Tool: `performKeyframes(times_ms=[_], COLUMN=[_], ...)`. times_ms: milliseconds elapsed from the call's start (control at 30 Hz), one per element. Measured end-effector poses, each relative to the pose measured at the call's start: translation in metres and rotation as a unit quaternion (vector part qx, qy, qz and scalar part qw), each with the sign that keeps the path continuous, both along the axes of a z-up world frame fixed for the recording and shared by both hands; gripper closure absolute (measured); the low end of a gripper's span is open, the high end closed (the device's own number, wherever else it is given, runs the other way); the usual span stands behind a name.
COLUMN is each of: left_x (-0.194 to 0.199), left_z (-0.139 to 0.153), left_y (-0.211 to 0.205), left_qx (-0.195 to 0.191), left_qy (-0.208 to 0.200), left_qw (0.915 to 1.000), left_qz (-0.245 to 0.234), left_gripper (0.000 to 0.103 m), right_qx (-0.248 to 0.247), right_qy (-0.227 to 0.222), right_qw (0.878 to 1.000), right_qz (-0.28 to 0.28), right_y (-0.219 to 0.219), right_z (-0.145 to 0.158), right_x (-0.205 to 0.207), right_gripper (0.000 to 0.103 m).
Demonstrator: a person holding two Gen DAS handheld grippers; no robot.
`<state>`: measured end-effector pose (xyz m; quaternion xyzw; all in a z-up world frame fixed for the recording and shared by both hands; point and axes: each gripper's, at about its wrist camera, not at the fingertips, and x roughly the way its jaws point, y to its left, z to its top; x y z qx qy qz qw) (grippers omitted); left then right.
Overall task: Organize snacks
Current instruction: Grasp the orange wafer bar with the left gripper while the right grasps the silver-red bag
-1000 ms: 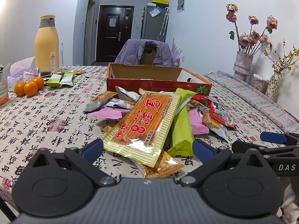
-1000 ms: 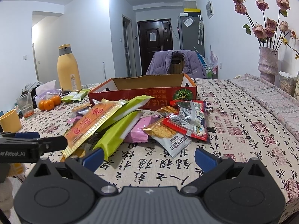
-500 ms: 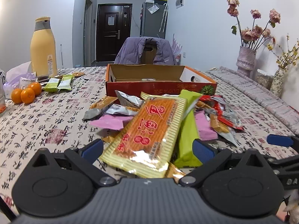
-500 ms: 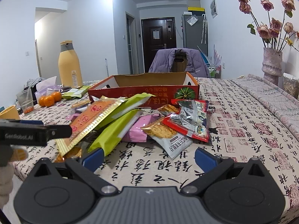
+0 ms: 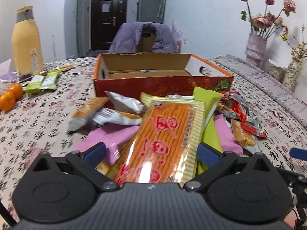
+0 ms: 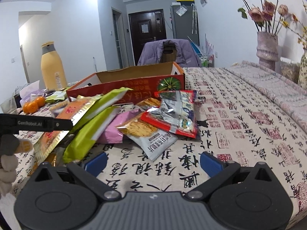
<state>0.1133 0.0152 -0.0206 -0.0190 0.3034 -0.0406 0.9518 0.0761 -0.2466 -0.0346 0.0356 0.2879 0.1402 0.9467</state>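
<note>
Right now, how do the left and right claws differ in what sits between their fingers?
The left claw has the orange biscuit pack lying between its open fingers; the right claw has only bare tablecloth. The left claw is at the snack pile, the right claw short of it. Both are open.

Background stuff around the tabletop

Tabletop (image 6: pixel 239 126) wears a white cloth printed with black and red calligraphy. Far left there's a tall yellow plastic bottle with a grey cap (image 5: pixel 25 42), standing upright, with a few small orange tangerines (image 5: pixel 10 95) nearer the edge. At the far end sits a chair with a purple puffer jacket draped over it (image 5: pixel 144 38). On the right, near the wall, a mottled pink ceramic vase holding dried pink roses (image 6: pixel 267 47). Way back: a dark brown door (image 6: pixel 147 36) and a grey fridge (image 5: pixel 151 3).
</note>
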Motion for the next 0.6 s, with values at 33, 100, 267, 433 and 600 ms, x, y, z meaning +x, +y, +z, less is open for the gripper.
performKeyframes(times_ms=[33,100,267,433,600], left_x=[0.002,0.005,-0.002,-0.012,-0.023], left_z=[-0.001,-0.004,-0.006,-0.003,0.0], left_y=[0.0,0.0,0.0,0.004,0.005], left_qx=[-0.003,-0.004,-0.013,-0.034,-0.039], left_qy=[0.001,0.001,-0.001,-0.01,-0.021], left_qw=[1.0,1.0,0.9998,0.9992,0.9989], left_qz=[-0.001,-0.006,-0.014,-0.017,-0.013], left_gripper=[0.0,0.0,0.016,0.036,0.053], right_qx=[0.002,0.003,0.006,0.013,0.011], right_qy=[0.003,0.009,0.015,0.025,0.027], right_qw=[1.0,1.0,1.0,1.0,1.0], right_qz=[-0.001,-0.004,-0.007,-0.009,-0.006], right_y=[-0.001,-0.002,-0.004,-0.005,-0.001], right_z=[-0.001,-0.003,-0.007,-0.012,-0.016], right_x=[0.002,0.005,0.009,0.013,0.01], right_gripper=[0.0,0.0,0.0,0.0,0.0])
